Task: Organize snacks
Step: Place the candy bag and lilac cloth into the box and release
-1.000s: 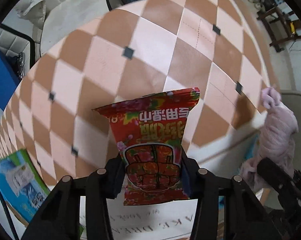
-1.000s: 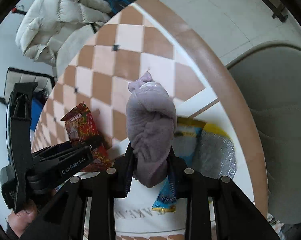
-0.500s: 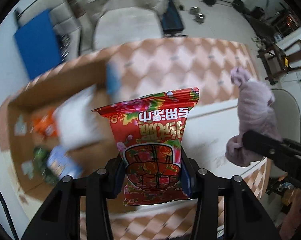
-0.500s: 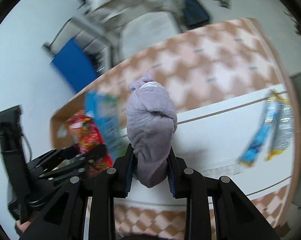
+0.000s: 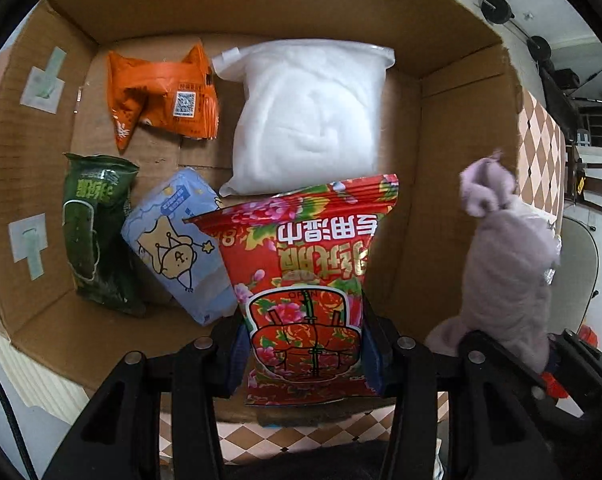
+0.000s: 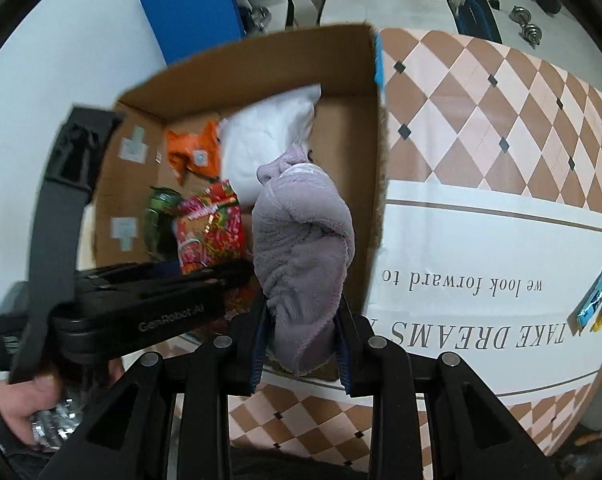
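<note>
My left gripper (image 5: 305,356) is shut on a red flowered snack bag (image 5: 305,276), held over the open cardboard box (image 5: 261,4). On the box floor lie an orange packet (image 5: 161,96), a white pouch (image 5: 309,116), a green packet (image 5: 93,232) and a pale blue packet (image 5: 177,236). My right gripper (image 6: 301,344) is shut on a lilac fleece bundle (image 6: 301,240), held above the box's near right corner. That bundle (image 5: 509,264) shows at the right of the left wrist view. The left gripper and red bag (image 6: 209,228) appear left of it in the right wrist view.
The box (image 6: 261,64) stands on a checkered round table (image 6: 481,92) with a white printed mat (image 6: 481,248). A blue and yellow packet (image 6: 601,292) lies at the mat's right edge. A hand (image 6: 25,412) holds the left gripper. A chair (image 5: 577,280) stands beyond the table.
Both grippers swung left from the checkered table to above the cardboard box, each keeping its load. The box's contents have come into view.
</note>
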Demonstrator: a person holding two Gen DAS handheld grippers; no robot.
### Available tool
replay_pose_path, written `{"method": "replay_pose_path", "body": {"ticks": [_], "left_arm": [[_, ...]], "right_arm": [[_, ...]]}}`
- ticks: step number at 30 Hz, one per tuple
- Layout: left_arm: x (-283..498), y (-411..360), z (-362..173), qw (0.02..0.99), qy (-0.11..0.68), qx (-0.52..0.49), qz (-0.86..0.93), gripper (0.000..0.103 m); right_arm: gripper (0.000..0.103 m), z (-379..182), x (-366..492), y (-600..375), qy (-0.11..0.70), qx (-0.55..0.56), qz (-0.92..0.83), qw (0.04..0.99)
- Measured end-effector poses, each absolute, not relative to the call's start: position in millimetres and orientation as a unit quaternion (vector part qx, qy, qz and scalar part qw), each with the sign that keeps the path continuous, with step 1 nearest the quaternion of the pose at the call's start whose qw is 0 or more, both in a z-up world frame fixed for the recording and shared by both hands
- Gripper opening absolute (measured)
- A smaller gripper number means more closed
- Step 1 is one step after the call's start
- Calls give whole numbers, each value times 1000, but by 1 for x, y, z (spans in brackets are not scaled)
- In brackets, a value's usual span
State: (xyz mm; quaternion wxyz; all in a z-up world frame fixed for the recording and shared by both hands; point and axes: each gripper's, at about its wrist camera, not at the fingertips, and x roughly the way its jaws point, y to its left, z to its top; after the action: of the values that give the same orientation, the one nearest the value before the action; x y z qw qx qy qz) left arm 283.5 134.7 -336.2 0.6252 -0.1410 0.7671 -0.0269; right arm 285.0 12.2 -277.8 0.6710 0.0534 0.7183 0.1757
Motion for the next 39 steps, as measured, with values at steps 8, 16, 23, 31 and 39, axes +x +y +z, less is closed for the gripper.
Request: {"method": "replay_pose_path", "body": {"ticks": [8,16,23,31,39], "left_arm": [[291,141,-323,624,762,-168,-43,64],[286,165,-288,669,729,-142,-30,65],[259,180,-257,727,682,-75,18,65],[231,192,-234,757,650,-48,53,65],[208,205,-214,777,623,-43,80,93]], "right_arm": [[64,-292,291,17,738,40,160,654],[67,-274,286,14,728,25,148,669],[67,-259,274,14,718,31,140,681],[75,-243,251,23,695,24,130,706],[96,-226,233,29,673,8,123,730]]}}
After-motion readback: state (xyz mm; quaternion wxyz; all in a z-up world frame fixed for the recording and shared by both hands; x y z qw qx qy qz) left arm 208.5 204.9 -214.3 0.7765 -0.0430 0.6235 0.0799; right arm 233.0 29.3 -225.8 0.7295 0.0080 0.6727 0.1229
